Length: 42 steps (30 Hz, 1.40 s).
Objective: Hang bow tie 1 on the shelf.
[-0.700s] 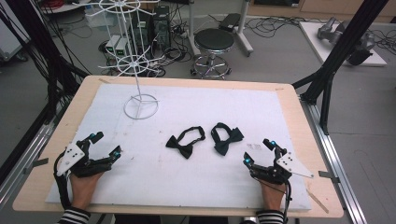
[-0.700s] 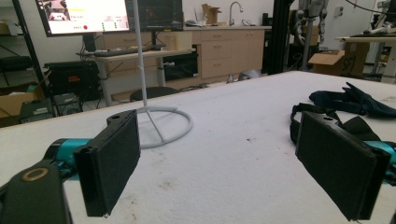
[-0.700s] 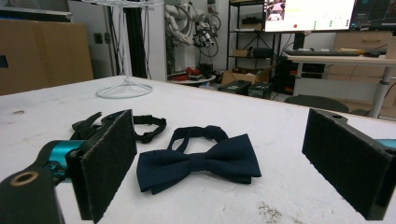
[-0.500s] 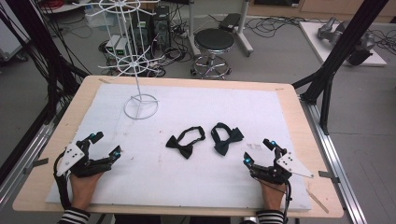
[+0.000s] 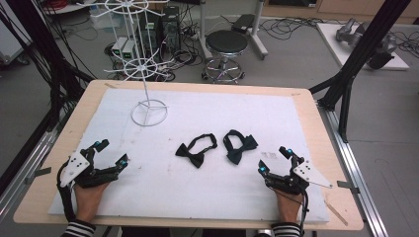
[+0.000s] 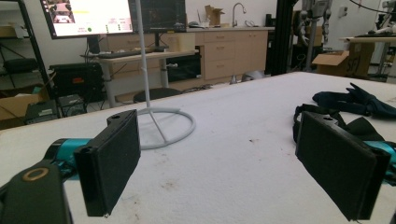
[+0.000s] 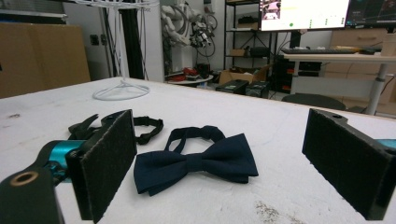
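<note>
The desk [image 5: 306,106] was seen from the high view as a pale wooden top, most of it covered by a white mat [image 5: 257,123]. A white wire rack [image 5: 143,64] stood on a ring base at the far left of the mat; its ring and thin upright pole were also recorded in the left gripper view [image 6: 159,116], and the ring far off in the right gripper view [image 7: 120,91]. The left tongs [image 5: 109,154] were held low at the near left of the mat, gripped by a hand [image 5: 88,197] coming in from the bottom edge; the jaws were noted wide apart, with nothing between them, and bare mat was seen through the gap in the left gripper view [image 6: 219,168]. The right tongs [image 5: 274,161] were held at the near right in the same manner by the other hand [image 5: 287,207], jaws likewise spread and empty [image 7: 233,172]. Two bow ties lay flat near the middle of the mat, between the two tongs and apart from both. The dark navy bow tie [image 5: 238,145] lay to the right, its neck strap looped behind it [image 7: 196,163]. The black bow tie [image 5: 195,150] lay just to its left, near but not touching as far as could be told [image 7: 140,126].
</note>
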Available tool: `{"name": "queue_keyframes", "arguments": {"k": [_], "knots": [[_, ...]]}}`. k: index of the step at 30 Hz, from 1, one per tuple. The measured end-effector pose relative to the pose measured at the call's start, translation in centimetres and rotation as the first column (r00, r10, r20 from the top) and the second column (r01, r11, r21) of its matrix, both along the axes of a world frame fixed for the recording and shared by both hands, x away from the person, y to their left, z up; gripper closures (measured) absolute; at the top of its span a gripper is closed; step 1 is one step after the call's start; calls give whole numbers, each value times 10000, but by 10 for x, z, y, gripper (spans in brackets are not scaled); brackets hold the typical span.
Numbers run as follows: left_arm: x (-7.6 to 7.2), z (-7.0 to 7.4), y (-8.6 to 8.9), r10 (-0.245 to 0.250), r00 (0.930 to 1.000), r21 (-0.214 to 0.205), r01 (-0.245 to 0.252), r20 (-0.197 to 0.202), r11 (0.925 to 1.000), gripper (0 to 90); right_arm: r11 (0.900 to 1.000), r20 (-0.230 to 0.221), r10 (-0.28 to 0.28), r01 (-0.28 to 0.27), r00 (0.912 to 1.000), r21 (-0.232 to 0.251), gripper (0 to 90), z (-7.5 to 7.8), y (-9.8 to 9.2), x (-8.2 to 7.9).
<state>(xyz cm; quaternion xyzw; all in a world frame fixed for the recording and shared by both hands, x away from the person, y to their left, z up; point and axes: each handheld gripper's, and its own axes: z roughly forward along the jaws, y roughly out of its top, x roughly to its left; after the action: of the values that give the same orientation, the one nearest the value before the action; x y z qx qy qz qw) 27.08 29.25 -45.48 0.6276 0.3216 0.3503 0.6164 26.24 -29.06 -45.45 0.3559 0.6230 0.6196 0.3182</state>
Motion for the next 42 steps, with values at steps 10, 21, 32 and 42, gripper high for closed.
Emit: {"name": "queue_keyframes", "arguments": {"k": [10,21,32,42], "knots": [[0,0,0,14,10000,-70,-14,-28,10000,144,10000,-839,13,-10,9965,38,92,4,-2,8],[0,0,0,28,10000,-80,-29,-39,10000,144,9978,-1182,408,-467,9922,-476,93,35,-8,19],[0,0,0,48,10000,-28,-48,-11,10000,144,9836,-1719,1237,-1436,9773,-1088,92,71,-11,44],[0,0,0,45,10000,-3,-45,-10,10000,144,9523,-2734,1986,-2512,9412,-1731,93,89,-8,71]]}}
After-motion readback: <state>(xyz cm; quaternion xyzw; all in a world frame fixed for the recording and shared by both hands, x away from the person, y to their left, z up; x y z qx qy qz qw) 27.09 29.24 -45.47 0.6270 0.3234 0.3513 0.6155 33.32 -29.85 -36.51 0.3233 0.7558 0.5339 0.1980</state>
